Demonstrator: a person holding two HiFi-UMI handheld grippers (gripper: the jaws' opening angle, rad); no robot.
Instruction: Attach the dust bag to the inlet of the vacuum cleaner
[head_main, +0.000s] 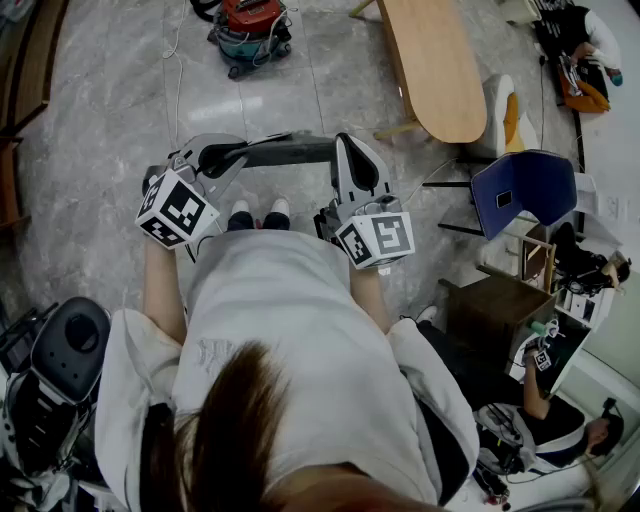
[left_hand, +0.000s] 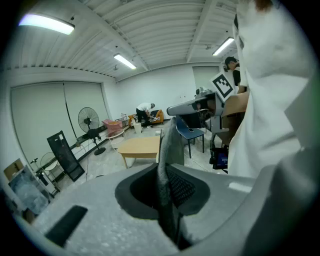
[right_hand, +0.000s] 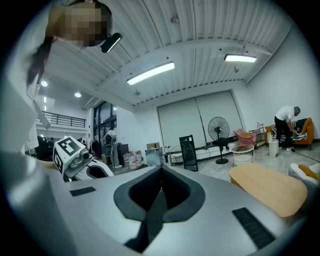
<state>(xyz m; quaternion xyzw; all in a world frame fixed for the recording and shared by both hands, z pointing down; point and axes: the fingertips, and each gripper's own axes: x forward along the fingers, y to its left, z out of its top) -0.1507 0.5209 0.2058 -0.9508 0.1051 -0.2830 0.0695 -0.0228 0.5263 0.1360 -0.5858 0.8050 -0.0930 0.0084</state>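
Observation:
The red and teal vacuum cleaner (head_main: 250, 30) stands on the floor far ahead of the person, well away from both grippers. No dust bag shows in any view. The left gripper (head_main: 300, 150) is held at waist height and reaches across to the right. In the left gripper view its grey fingers (left_hand: 167, 135) stand together and I see nothing between them. The right gripper (head_main: 347, 145) is close beside it. Its dark jaws (right_hand: 160, 172) are shut and empty. Each gripper view shows the other gripper's marker cube (left_hand: 222, 85) (right_hand: 67, 149).
A long wooden table (head_main: 435, 65) stands ahead on the right, with a blue chair (head_main: 525, 190) nearer. People sit among desks and gear along the right edge. A black machine (head_main: 70, 345) is at the lower left. A standing fan (right_hand: 218, 127) is by the far wall.

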